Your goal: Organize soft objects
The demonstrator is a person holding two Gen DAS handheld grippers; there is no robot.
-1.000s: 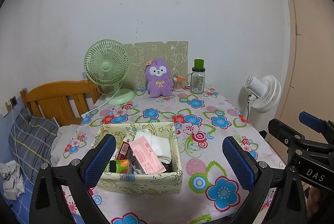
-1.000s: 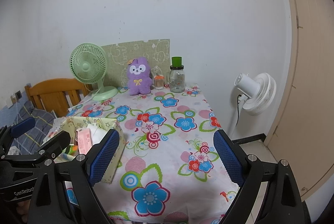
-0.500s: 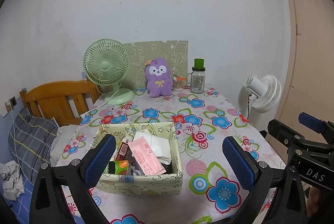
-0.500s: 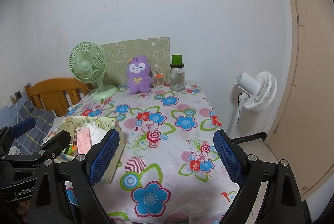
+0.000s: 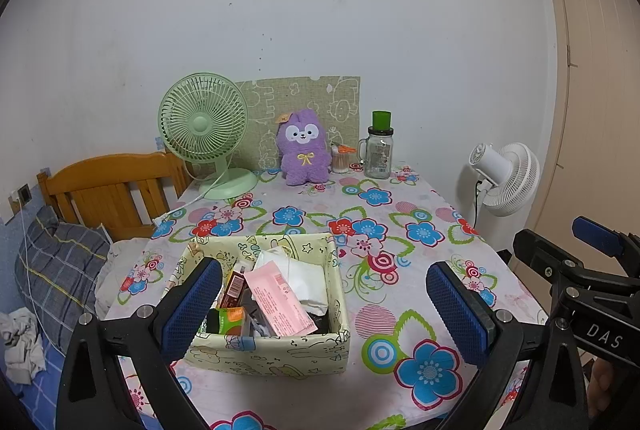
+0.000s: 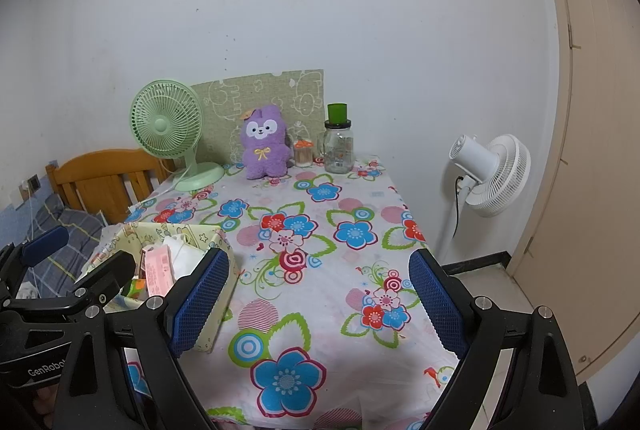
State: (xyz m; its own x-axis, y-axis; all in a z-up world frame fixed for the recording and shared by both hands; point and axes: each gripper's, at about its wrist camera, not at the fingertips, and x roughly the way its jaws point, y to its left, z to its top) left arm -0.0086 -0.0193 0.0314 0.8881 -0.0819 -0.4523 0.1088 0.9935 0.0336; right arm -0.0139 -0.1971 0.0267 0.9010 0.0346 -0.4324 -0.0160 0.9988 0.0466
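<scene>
Box [image 5: 276, 354] contents partly hidden behind left gripper [image 5: 324, 310]; both grippers gape wide, empty-jawed

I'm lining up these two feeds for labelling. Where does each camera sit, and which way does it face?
Left wrist view: on the left gripper, facing across the table to the wall, box straight ahead; own open fingers show, with the right gripper at the right edge.
Right wrist view: on the right gripper, further right, facing the same wall; own open fingers show, left gripper at the left edge.
Shared: plush toy, green fan, jar, white fan.
</scene>
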